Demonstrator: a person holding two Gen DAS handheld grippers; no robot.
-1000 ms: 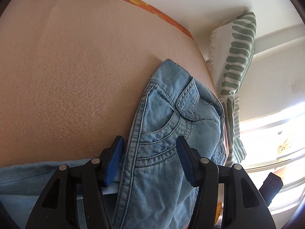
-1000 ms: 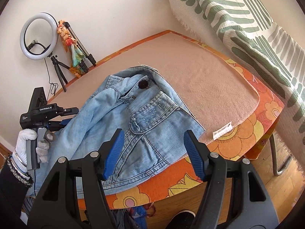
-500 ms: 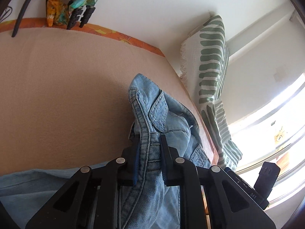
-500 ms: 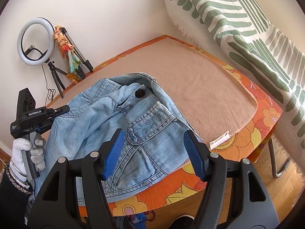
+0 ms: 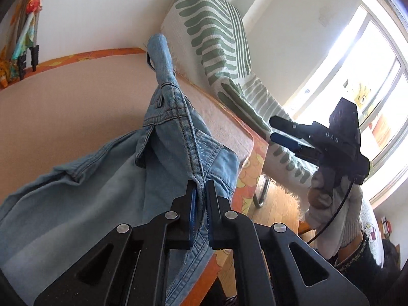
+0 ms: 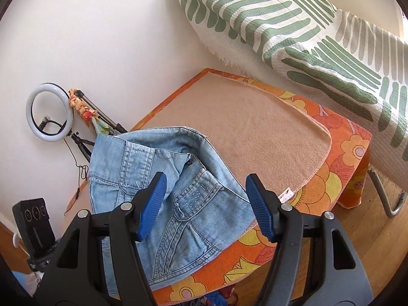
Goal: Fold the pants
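Light blue denim pants (image 5: 107, 178) lie at the near corner of a table covered with a tan mat (image 6: 244, 127). My left gripper (image 5: 200, 191) is shut on a seam of the pants and holds the waist end lifted above the mat. In the right wrist view the pants (image 6: 178, 191) rise in a raised fold at the left, pockets showing. My right gripper (image 6: 206, 199) is open and empty, just above the pants near the table's front edge. It also shows in the left wrist view (image 5: 288, 132), off the table's right side.
An orange flowered cloth (image 6: 341, 148) lies under the mat. A green and white striped cushion (image 6: 293, 25) leans at the back right. A ring light on a tripod (image 6: 49, 112) stands by the wall at the left. Wooden floor (image 6: 369, 229) lies to the right.
My left gripper closed on the pants' seam and lifted the waist end up off the mat. My right gripper stayed open and moved closer over the pants.
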